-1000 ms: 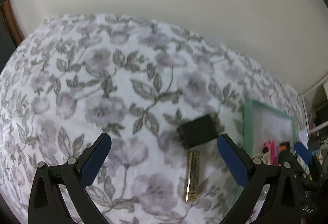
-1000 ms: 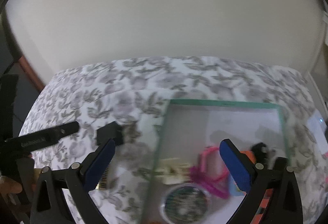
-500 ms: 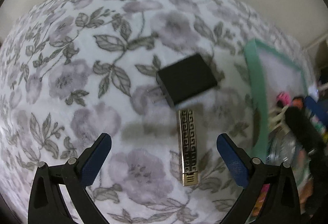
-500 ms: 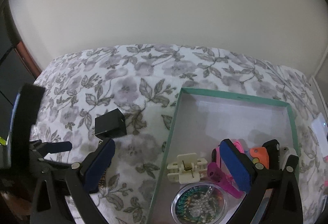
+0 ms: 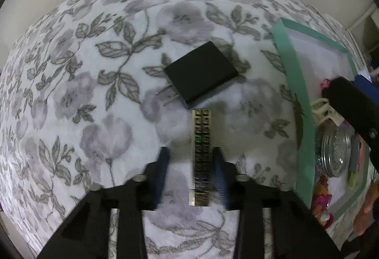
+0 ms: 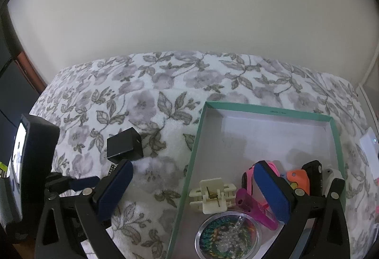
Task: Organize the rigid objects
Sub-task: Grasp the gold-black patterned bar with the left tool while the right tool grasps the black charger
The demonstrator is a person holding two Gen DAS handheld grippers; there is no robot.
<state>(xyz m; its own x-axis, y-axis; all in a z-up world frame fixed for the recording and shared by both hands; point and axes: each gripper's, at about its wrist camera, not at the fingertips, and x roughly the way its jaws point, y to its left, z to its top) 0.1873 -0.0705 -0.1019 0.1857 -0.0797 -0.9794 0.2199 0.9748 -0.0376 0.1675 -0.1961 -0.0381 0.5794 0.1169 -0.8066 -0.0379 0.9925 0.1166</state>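
A gold patterned bar [image 5: 201,154] lies on the floral cloth [image 5: 94,93], just below a black plug adapter [image 5: 201,74]. My left gripper [image 5: 191,160] points down over the bar with its jaws closing around it. The right pad is at the bar's edge and the left pad still stands apart. My right gripper [image 6: 193,176] hangs open over the left wall of the teal box [image 6: 196,140], holding nothing. The adapter [image 6: 124,146] also shows in the right wrist view, with a corner of the bar [image 6: 112,167] below it.
The box holds a cream hair clip [image 6: 212,195], a round clear jar of beads [image 6: 228,234], pink pieces [image 6: 251,202] and orange and black items [image 6: 297,178]; its far half is bare. A wall stands behind the table. A hand [image 5: 367,207] shows at lower right.
My left gripper came down over the gold bar and its jaws narrowed from wide open to close around it. The right gripper stayed over the box.
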